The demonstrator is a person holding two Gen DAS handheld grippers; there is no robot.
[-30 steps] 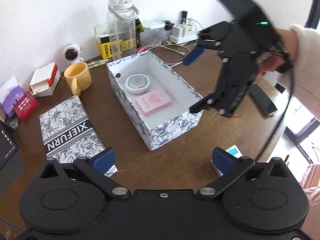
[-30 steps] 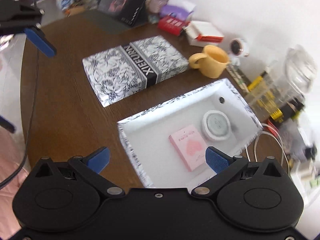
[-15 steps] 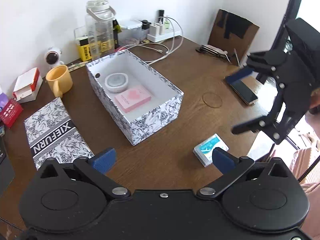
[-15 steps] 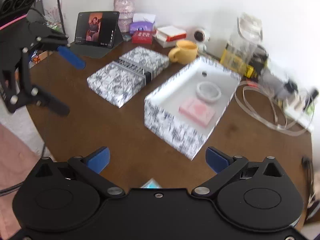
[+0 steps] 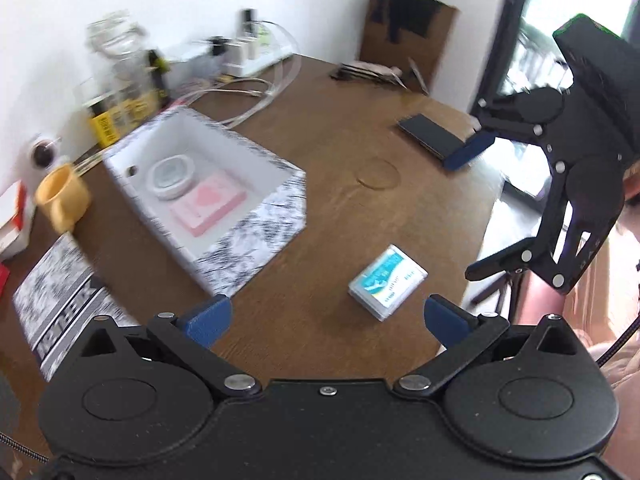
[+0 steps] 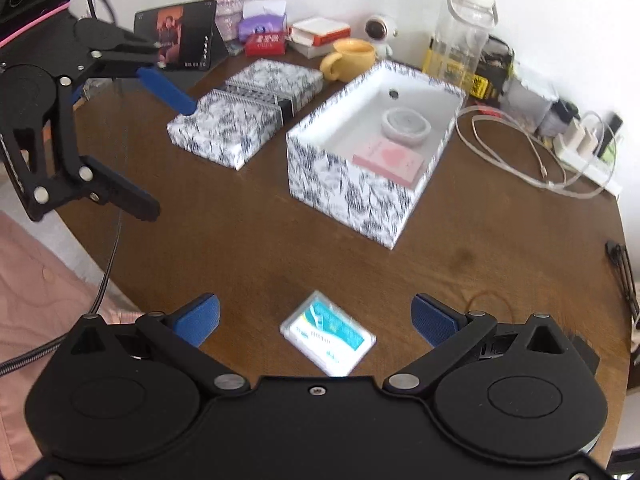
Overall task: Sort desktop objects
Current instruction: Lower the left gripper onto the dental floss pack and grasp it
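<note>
Card pack (image 6: 328,334) before open box (image 6: 348,188); lid (image 6: 244,112) left of box

Right tool (image 6: 315,320) pulled back from patterned box (image 6: 372,204) interior; now above small blue-white card pack (image 6: 328,334) near surface edge, jaws spread.

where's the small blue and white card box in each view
Left wrist: card box lies on the table, lower right of centre, just ahead of the right fingertip.
Right wrist: card box sits bottom centre, between the fingertips.
Shared landmark: the open patterned box.
</note>
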